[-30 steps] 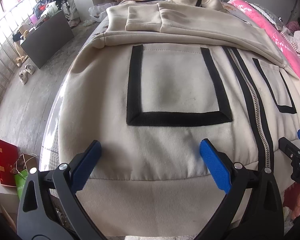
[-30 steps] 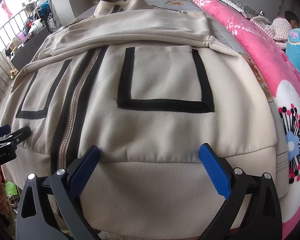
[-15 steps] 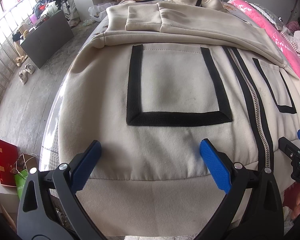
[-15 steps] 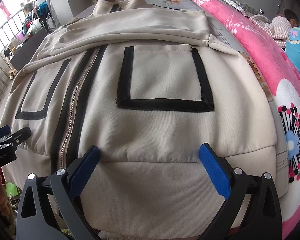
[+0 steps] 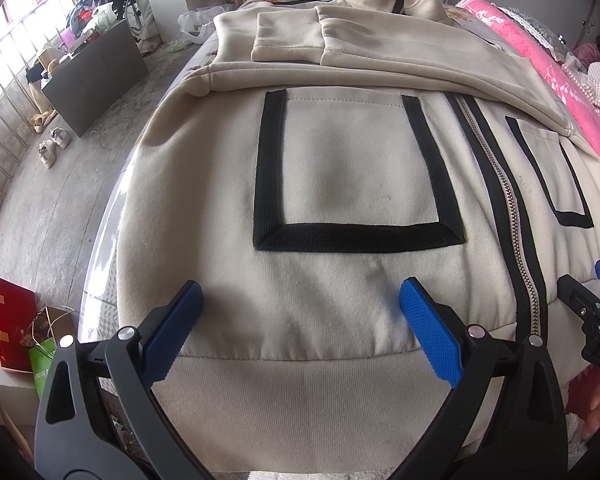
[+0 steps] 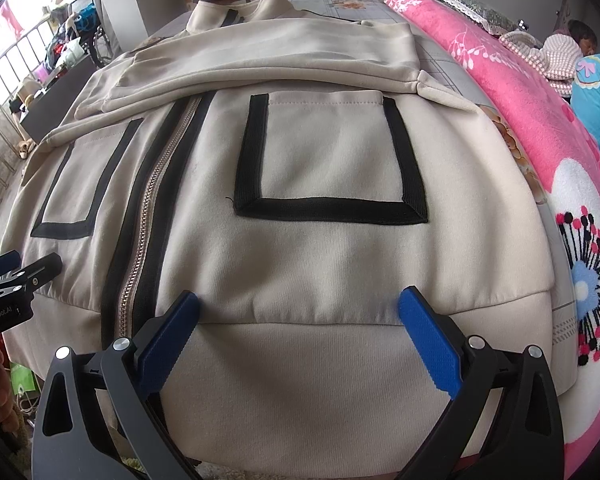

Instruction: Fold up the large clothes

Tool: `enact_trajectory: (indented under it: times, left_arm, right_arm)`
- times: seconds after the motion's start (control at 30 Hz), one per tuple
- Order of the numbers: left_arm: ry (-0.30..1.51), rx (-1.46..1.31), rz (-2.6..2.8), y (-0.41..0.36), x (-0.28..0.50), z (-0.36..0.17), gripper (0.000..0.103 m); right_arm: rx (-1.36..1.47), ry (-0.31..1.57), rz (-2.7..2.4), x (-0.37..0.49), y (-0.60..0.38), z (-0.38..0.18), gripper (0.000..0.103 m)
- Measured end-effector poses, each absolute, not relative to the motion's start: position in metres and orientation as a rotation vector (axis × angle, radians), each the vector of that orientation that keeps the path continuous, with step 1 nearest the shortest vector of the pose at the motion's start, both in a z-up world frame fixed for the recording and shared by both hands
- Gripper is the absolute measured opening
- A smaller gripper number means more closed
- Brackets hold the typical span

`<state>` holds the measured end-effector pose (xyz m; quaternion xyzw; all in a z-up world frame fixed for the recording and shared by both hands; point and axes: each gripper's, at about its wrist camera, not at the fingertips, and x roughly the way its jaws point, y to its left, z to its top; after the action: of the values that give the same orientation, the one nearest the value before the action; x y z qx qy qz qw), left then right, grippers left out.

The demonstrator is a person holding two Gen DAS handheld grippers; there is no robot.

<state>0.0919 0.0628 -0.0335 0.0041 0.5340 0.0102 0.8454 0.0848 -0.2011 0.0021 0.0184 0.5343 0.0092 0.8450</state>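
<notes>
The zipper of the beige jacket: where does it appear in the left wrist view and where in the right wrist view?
Left wrist view: the zipper runs down the right part of the picture, right of the big black-edged pocket.
Right wrist view: the zipper runs down the left part, left of the big pocket.
Shared landmark: the folded sleeves lie across the jacket above the zipper in both views.

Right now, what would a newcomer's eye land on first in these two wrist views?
The big beige zip jacket fills both views, spread front-up on the bed with its sleeves folded across the chest and a black-trimmed pocket on each side of the zipper. Next come the open left gripper and right gripper, blue pads at the hem. A bright pink blanket lies along the jacket's right.
</notes>
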Motion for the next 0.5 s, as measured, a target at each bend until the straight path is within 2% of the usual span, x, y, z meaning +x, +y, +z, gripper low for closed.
enact_trajectory:
  times: [0.5]
  left_arm:
    - [1.085,0.021,-0.003,0.0641,0.0863,-0.0335,0.095]
  right_arm:
    - [0.036,1.11,0.027,0.0825,-0.2021,0.002,0.097]
